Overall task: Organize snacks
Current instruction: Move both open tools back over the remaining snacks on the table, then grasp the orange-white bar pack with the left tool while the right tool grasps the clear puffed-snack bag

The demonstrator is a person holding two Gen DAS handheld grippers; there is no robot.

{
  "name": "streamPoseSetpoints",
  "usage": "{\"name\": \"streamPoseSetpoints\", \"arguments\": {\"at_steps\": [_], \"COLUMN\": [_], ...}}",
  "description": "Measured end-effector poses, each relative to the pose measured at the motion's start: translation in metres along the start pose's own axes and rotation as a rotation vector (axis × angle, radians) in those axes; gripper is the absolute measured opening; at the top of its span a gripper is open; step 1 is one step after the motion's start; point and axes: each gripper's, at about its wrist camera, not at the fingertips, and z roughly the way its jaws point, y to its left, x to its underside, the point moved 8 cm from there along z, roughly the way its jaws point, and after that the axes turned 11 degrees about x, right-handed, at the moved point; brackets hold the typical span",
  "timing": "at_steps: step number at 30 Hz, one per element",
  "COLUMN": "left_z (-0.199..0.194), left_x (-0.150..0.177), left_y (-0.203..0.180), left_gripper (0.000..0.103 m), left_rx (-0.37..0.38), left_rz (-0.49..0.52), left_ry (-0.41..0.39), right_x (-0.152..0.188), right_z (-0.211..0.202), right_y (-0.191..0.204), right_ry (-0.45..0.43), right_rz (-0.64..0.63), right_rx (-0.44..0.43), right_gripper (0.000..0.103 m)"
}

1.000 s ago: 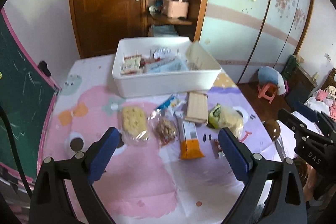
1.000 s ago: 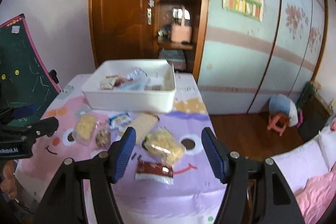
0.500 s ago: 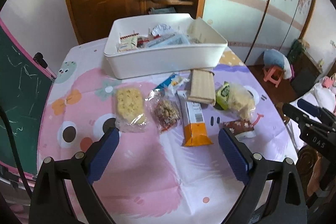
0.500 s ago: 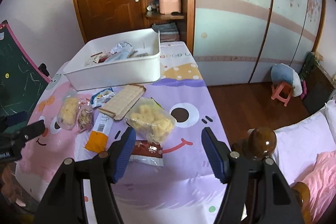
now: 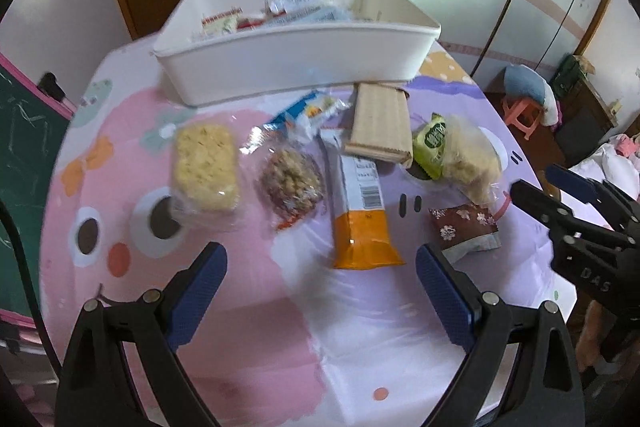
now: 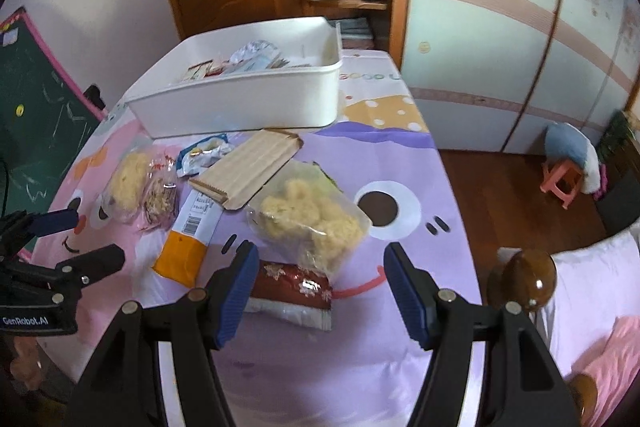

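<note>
Both the left gripper [image 5: 322, 283] and right gripper [image 6: 318, 285] hover, jaws spread (gripping nothing), tilted down over the snack packets [image 5: 360, 203] on the table [image 5: 248, 327].

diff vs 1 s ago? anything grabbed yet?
Both grippers came down and closer over the table: the left gripper toward the orange packet, the right gripper toward the maroon packet. Both remain open; nothing grabbed. Snacks and the white bin stayed put.
</note>
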Motion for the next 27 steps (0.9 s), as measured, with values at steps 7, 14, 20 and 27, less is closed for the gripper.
{"name": "streamPoseSetpoints", "arguments": {"at_steps": [7, 14, 20, 27], "left_z": [0.031, 0.056, 0.072, 0.082], "left_x": [-0.004, -0.01, -0.011, -0.014], "left_y": [-0.004, -0.016, -0.018, -0.013], "left_gripper": [0.095, 0.095, 0.095, 0.082], "left_rx": [0.031, 0.046, 0.031, 0.001], "left_rz": [-0.054, -0.056, -0.066, -0.075], "left_ry": [0.062, 0.103, 0.128, 0.137], "right_x": [-0.01, -0.014, -0.015, -0.009], "right_z": [0.033, 0.056, 0.068, 0.073], "right_y": [0.013, 0.024, 0.024, 0.018], "right_ry": [0.007, 0.013, 0.035, 0.053], "right_rz": [-0.134, -0.225, -0.213, -0.192], "right_rx": [-0.012, -0.052, -0.096, -0.104], "right_gripper": [0.065, 0.065, 0.065, 0.063]}}
